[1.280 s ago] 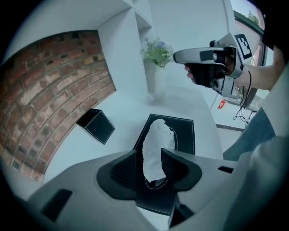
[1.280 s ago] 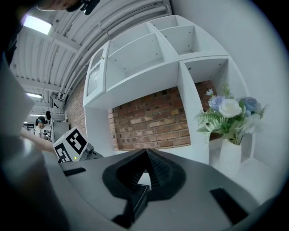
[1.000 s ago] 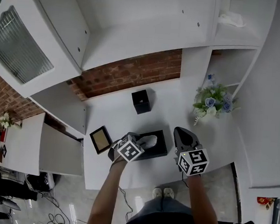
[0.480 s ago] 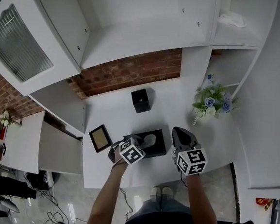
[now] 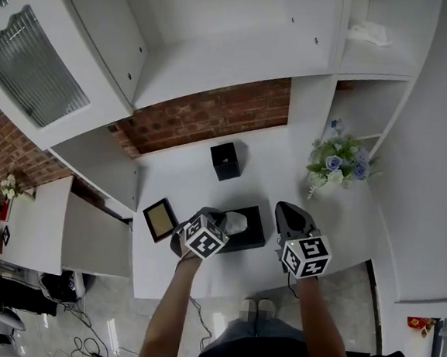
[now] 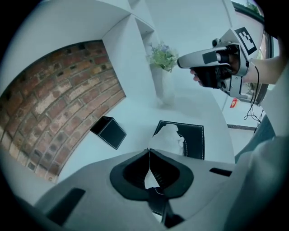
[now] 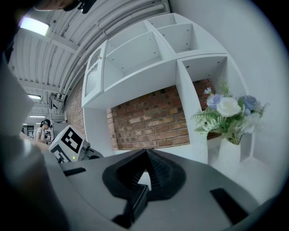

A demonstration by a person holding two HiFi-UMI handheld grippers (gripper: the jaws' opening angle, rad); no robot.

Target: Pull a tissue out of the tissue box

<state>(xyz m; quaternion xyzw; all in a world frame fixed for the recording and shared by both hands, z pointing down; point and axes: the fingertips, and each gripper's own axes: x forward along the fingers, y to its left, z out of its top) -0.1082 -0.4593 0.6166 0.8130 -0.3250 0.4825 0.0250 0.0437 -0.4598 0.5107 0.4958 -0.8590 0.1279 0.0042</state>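
Note:
A black tissue box [image 5: 251,232] [image 6: 192,140] lies on the white table [image 5: 178,179] near its front edge. A white tissue [image 5: 237,223] [image 6: 170,137] stands up out of the slot in its top. My left gripper [image 5: 221,220] [image 6: 149,151] points steeply down over the box's left end and is shut on the tissue's upper edge. The tissue is drawn up into a peak, its lower part still in the box. My right gripper [image 5: 281,208] [image 7: 146,152] hovers level just right of the box, shut with nothing in it.
A small black cube box [image 5: 226,161] [image 6: 108,131] stands behind the tissue box near the brick wall. A picture frame [image 5: 160,220] lies to the left. A vase of blue and white flowers [image 5: 337,164] [image 7: 230,110] stands at the right by the white shelving.
My left gripper's jaws closed on the tissue and the gripper rose a little, drawing the tissue up. The right gripper stayed where it was.

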